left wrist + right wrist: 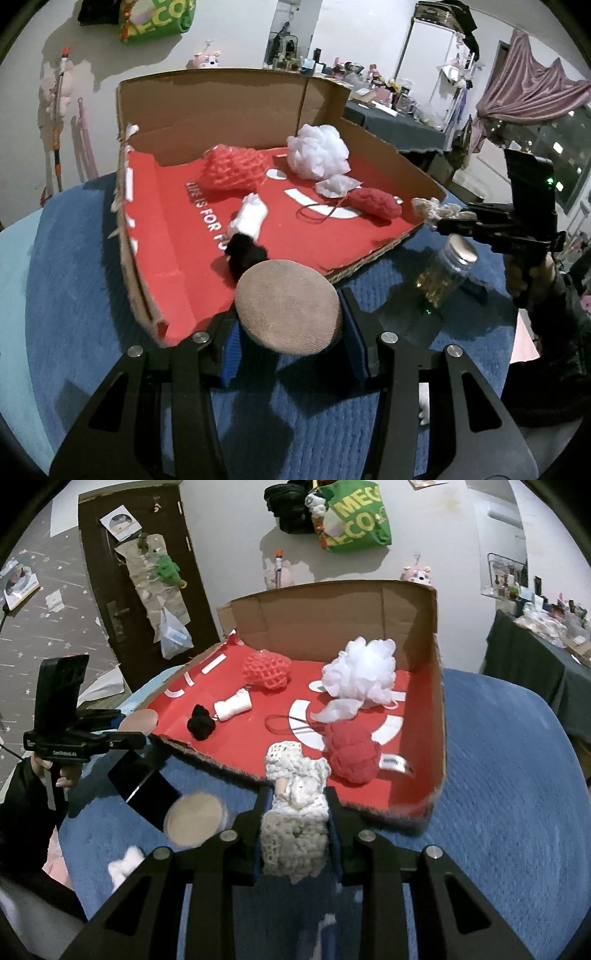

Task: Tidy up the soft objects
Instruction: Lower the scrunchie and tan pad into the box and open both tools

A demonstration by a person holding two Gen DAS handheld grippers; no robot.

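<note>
Now we grip a round tan pad (287, 307) in our left gripper (291, 332), jaws closed on its sides, at the torn front edge of the cardboard box (221, 99). Our right gripper (295, 834) clamps a cream crocheted piece (295, 812) just short of that edge. At 12 o'clock on the red box floor lie a red knit ball (352, 753), a white mesh puff (360, 672), a red net (266, 670), a white roll (233, 706) and a black pom (200, 722). Blue cloth (498, 775) lies open at 3 o'clock; a jar (448, 273) stands beside the box.
</note>
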